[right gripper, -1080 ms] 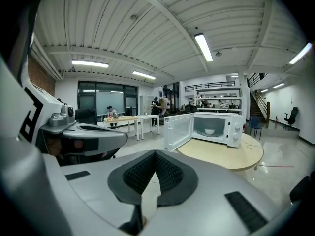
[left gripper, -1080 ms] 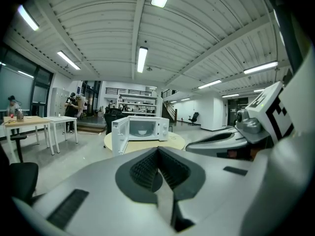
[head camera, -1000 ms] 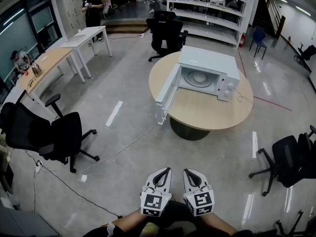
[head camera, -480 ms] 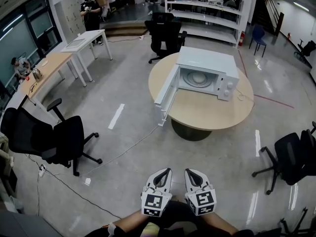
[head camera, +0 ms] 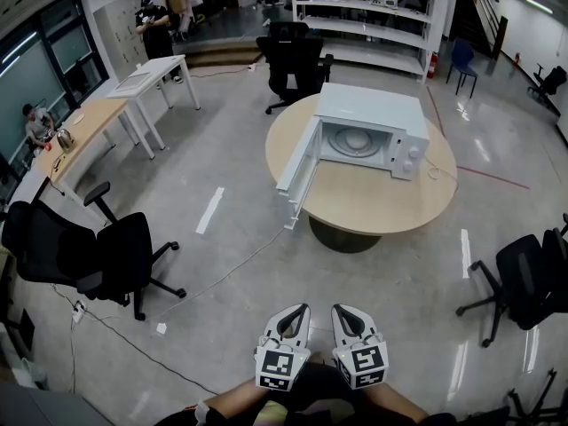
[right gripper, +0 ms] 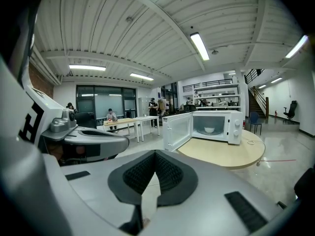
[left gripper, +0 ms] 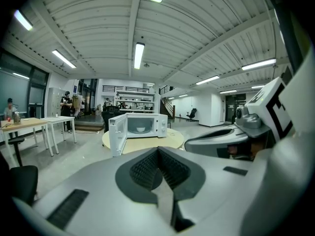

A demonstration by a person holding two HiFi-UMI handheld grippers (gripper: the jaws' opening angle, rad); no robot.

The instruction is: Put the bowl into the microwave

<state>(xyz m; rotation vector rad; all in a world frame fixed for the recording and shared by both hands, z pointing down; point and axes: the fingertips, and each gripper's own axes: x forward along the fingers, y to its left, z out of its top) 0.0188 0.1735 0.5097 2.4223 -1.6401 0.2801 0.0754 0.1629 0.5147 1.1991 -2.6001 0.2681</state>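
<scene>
A white microwave [head camera: 371, 131] stands on a round wooden table [head camera: 382, 202] with its door [head camera: 295, 174] swung open to the left. A small white bowl [head camera: 355, 138] sits inside on the turntable; it also shows in the left gripper view as the bowl [left gripper: 140, 129] and in the right gripper view as the bowl [right gripper: 209, 130]. My left gripper [head camera: 298, 310] and right gripper [head camera: 341, 310] are held side by side close to my body, far from the table. Both are shut with nothing between the jaws.
Black office chairs stand at the left [head camera: 98, 256], at the right [head camera: 524, 282] and behind the table [head camera: 297, 56]. A cable [head camera: 222, 269] runs across the floor from the table. Desks [head camera: 98, 118] line the left side and shelves [head camera: 373, 16] the back.
The head view has drifted slightly, so the room sits a little differently in frame. Both grippers stay shut and side by side in the same place.
</scene>
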